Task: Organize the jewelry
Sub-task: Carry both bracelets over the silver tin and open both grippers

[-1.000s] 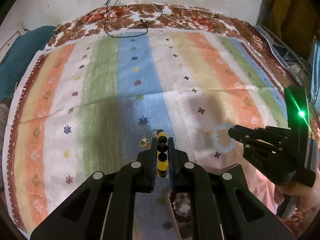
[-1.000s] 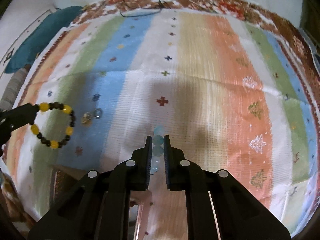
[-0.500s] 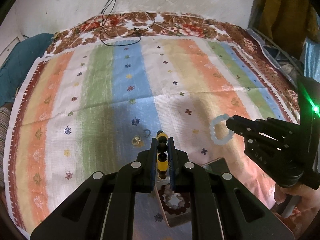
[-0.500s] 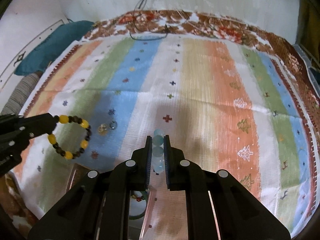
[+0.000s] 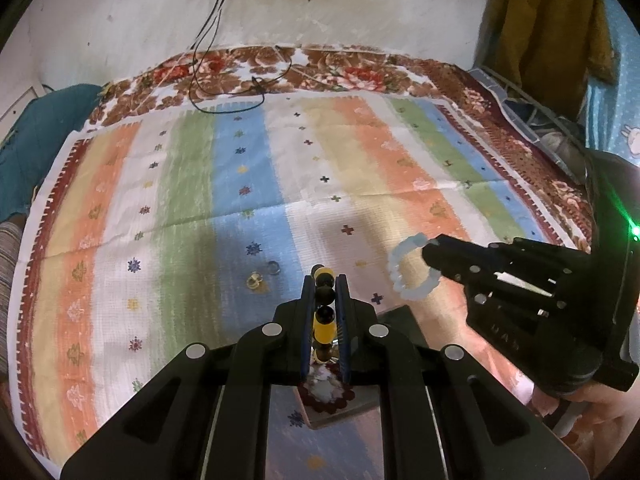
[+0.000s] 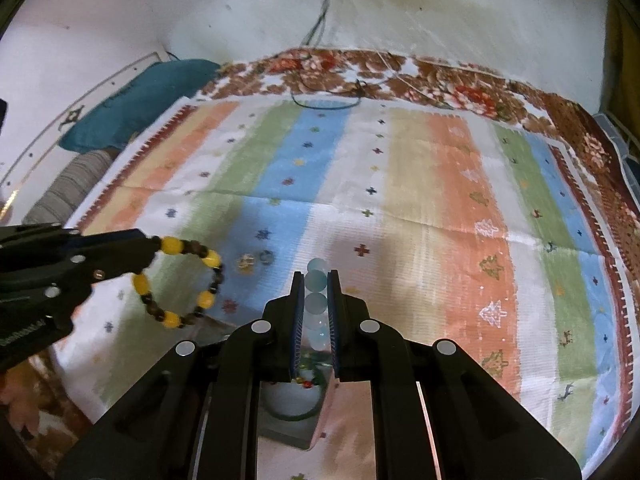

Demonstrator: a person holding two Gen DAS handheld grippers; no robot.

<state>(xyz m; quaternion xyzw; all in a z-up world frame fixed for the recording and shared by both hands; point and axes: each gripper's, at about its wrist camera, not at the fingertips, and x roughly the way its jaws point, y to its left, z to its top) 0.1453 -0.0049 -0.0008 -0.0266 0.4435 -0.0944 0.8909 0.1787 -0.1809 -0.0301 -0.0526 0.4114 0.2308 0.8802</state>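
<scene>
Two bead bracelets, each clamped in jaws, held clear above the striped bedspread (image 5: 248, 184).
Left gripper (image 5: 325, 292): yellow-and-brown bracelet (image 6: 180, 280). Right gripper (image 6: 316, 292): pale blue bracelet (image 5: 404, 272). Open jewelry box (image 6: 292, 408) near, below; likely destination.

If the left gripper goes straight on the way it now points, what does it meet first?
Probably the striped cloth, on its blue stripe. The left gripper, shut on the yellow and dark bracelet, points past the two small rings, which lie left of its line. Depth is unclear.
</scene>
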